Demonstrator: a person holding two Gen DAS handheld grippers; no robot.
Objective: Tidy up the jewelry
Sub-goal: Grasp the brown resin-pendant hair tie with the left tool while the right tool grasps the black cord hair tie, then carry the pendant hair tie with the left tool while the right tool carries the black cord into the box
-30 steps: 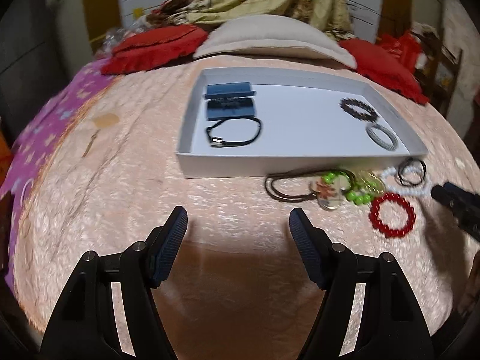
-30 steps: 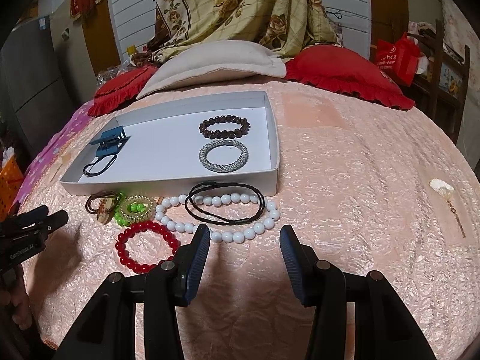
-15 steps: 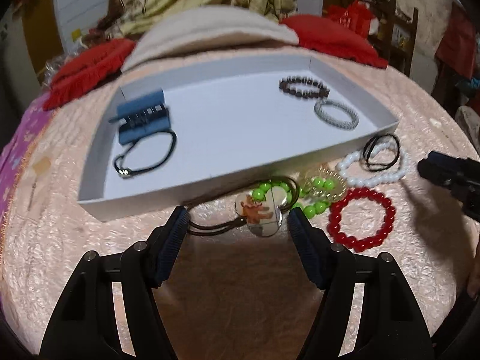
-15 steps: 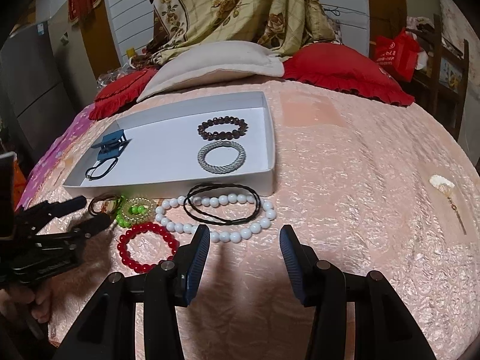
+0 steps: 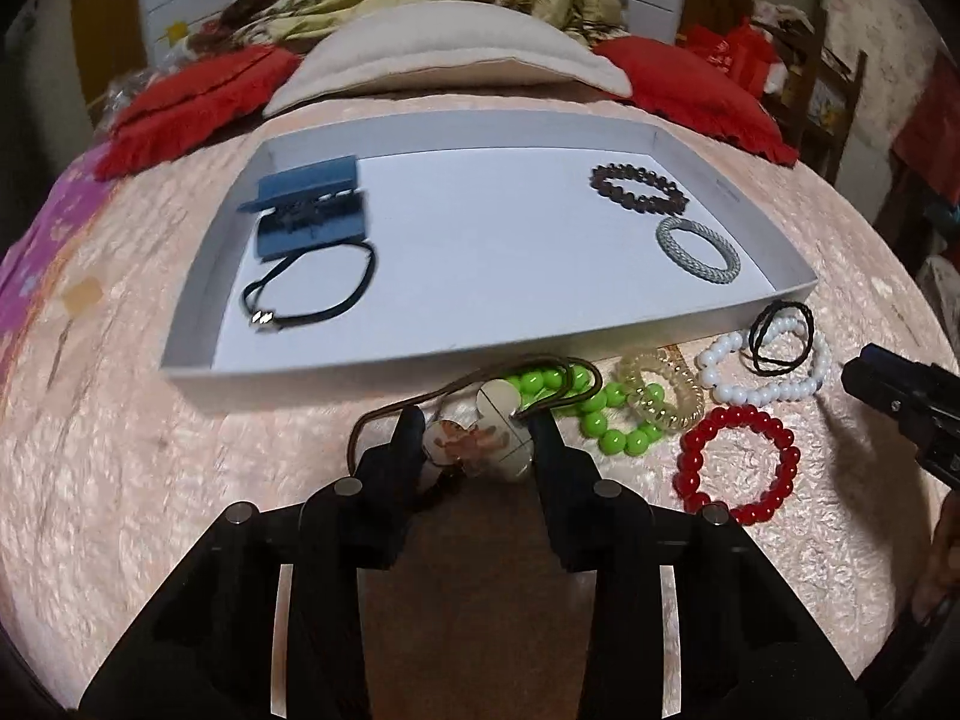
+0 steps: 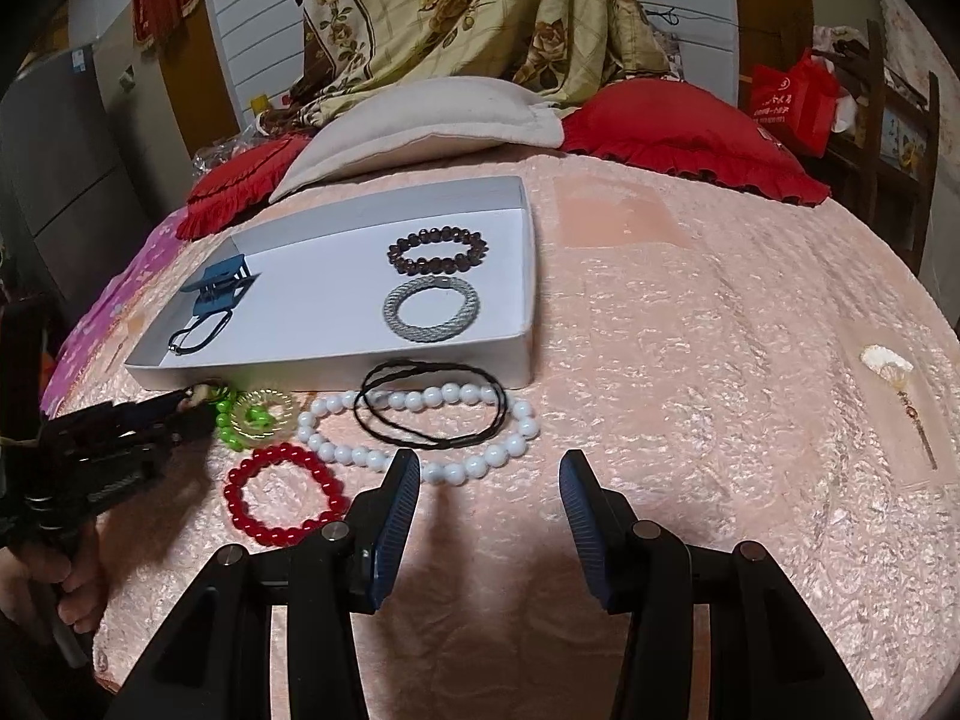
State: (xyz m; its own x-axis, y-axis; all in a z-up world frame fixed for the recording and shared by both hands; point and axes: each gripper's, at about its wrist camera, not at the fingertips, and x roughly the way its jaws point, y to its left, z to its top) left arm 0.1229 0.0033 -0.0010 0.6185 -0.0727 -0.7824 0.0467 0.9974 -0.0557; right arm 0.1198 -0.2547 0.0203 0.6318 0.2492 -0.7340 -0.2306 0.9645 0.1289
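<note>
A white tray [image 5: 198, 294] on the pink bedspread holds a blue hair clip [image 5: 312, 213], a black cord bracelet [image 5: 312, 291], a dark bead bracelet [image 5: 636, 187] and a silver woven bracelet [image 5: 698, 249]. In front of it lie a pendant necklace on a brown cord [image 5: 477, 441], a green bead bracelet [image 5: 591, 405], a clear coil tie [image 5: 663, 390], a red bead bracelet [image 5: 738, 465], a white bead necklace [image 6: 420, 432] and a black cord [image 6: 432, 414]. My left gripper [image 5: 477, 438] is shut on the pendant. My right gripper [image 6: 486, 504] is open and empty, just in front of the white beads.
Red cushions [image 6: 684, 138] and a beige pillow [image 6: 420, 120] lie beyond the tray. A small white shell pin [image 6: 894, 372] lies on the bedspread at the right. A purple cloth [image 5: 36, 240] covers the left edge of the bed.
My left gripper has moved forward and right to the pendant and closed its fingers around it. My right gripper has stayed open in place.
</note>
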